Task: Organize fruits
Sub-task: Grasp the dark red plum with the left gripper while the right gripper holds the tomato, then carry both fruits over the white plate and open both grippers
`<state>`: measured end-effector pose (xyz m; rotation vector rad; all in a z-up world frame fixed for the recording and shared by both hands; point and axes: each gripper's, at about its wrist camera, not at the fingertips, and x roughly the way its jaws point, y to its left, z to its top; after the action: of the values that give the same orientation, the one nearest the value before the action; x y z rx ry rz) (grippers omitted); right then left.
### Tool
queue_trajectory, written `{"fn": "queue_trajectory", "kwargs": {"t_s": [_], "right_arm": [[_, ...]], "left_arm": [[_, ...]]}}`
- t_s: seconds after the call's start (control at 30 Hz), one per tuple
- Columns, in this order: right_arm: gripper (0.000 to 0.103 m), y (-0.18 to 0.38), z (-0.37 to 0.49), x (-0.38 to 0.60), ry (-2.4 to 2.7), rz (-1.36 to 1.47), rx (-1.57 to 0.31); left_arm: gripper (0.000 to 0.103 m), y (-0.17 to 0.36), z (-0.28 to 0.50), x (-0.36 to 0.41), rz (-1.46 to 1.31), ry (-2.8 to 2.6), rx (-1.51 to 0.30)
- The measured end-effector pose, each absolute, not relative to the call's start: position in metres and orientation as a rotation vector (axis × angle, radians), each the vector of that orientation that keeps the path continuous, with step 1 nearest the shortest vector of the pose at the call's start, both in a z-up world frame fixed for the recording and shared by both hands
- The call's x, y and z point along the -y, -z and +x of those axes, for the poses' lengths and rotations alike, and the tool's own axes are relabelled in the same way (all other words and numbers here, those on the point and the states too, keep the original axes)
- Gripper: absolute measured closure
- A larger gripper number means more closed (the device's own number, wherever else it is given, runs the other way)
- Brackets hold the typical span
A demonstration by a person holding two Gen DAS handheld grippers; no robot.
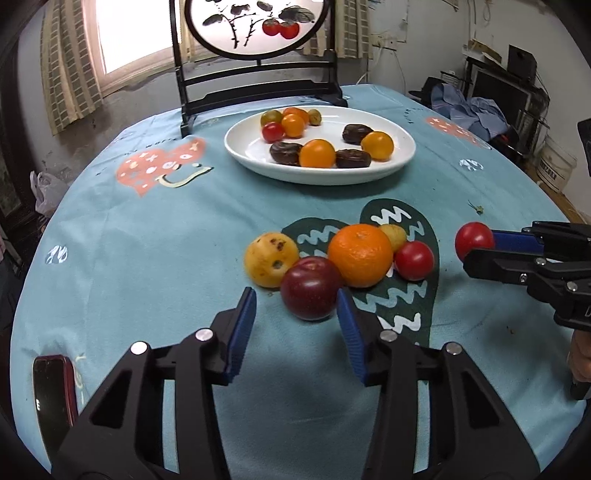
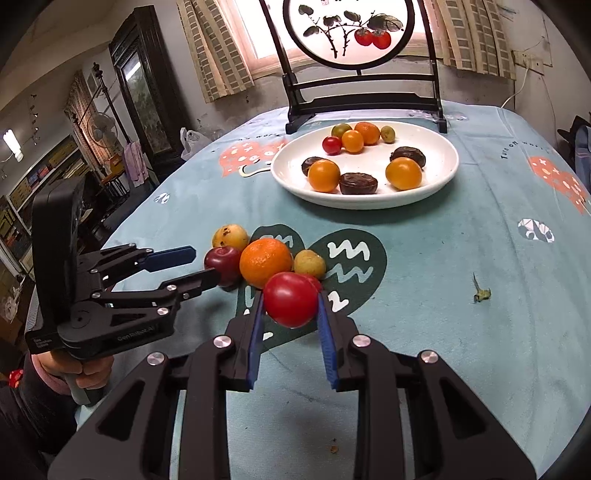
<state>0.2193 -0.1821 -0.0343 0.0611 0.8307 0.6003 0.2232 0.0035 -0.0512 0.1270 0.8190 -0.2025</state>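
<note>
A cluster of fruit lies mid-table: a dark red plum [image 1: 311, 288], an orange [image 1: 360, 255], a spotted yellow fruit [image 1: 270, 259], a small yellow fruit [image 1: 393, 236] and a red tomato [image 1: 414, 260]. My left gripper [image 1: 295, 306] is open, its blue pads on either side of the plum's near part, not closed on it. My right gripper [image 2: 290, 301] is shut on another red tomato [image 2: 291, 299], held just above the cloth; it also shows in the left wrist view [image 1: 474, 240]. A white plate [image 1: 391, 168] further back holds several small tomatoes, oranges and dark fruits.
A black-framed round painted screen [image 1: 258, 29] stands behind the plate. A dark phone [image 1: 55, 391] lies at the near left table edge. A small green stem [image 2: 482, 293] lies on the blue cloth to the right. The left gripper [image 2: 192, 266] shows beside the plum in the right wrist view.
</note>
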Motion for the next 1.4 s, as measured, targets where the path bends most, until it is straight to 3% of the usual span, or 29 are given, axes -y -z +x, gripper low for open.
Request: {"fn": "queue_trajectory", "kwargs": {"t_s": [0.47, 1.0, 1.23, 1.4], "right_arm": [[0.075, 0.033, 0.213, 0.181, -0.598, 0.060, -0.825], [0.075, 0.034, 0.220, 0.172, -0.614, 0.044, -0.828], [0.075, 0.008, 0.272, 0.168, -0.501, 0.026, -0.696], [0.075, 0.007, 0.328, 0.177, -0.416, 0.062, -0.674]], "left_arm": [[0.064, 0.061, 0.241, 0.006, 0.143, 0.250, -0.857], [0.064, 0.039, 0.217, -0.002, 0.037, 0.316, -0.815], [0.064, -0.008, 0.280, -0.001, 0.059, 0.268, -0.743], [0.064, -0.013, 0.347, 0.007, 0.056, 0.225, -0.749]]}}
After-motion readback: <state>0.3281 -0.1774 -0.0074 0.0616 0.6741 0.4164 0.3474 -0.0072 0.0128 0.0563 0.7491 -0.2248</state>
